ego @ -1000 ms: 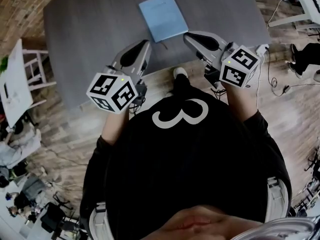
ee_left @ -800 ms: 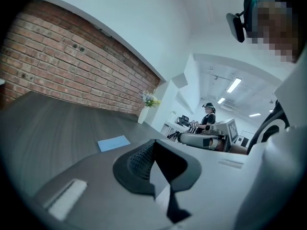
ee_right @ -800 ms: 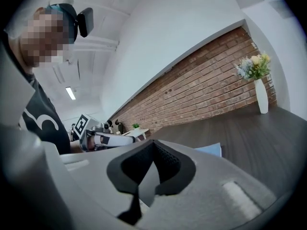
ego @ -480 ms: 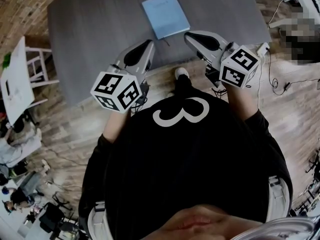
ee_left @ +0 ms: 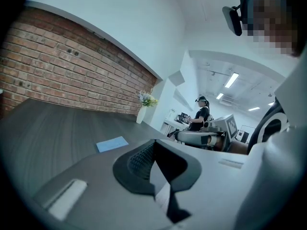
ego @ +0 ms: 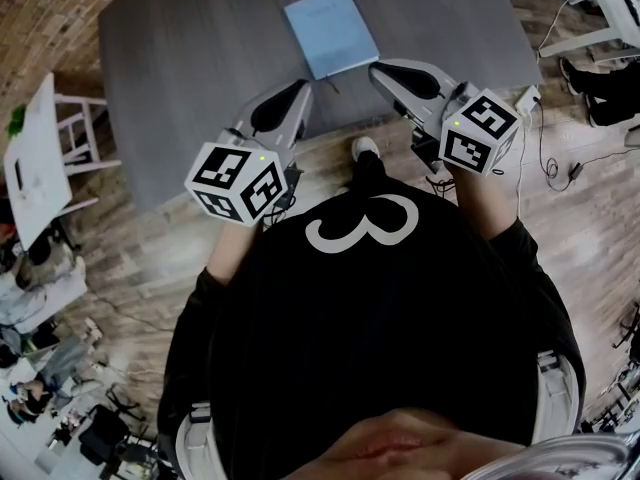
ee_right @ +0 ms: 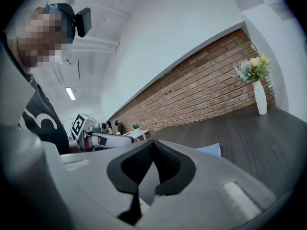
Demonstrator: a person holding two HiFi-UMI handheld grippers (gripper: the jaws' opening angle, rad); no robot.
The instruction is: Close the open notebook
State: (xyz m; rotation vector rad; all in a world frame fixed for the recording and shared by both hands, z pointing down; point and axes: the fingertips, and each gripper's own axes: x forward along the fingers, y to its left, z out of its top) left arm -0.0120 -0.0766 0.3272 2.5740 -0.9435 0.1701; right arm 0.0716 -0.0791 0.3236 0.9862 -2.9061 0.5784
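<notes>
The one thing that reads plainly is a large white "3" on the front of the person's black shirt, seen from the head view. Part of the same numeral shows at the left of the right gripper view. The left marker cube and the right marker cube carry only black-and-white square codes, no letters. The far blue notebook bears faint print near its top, too small to read.
</notes>
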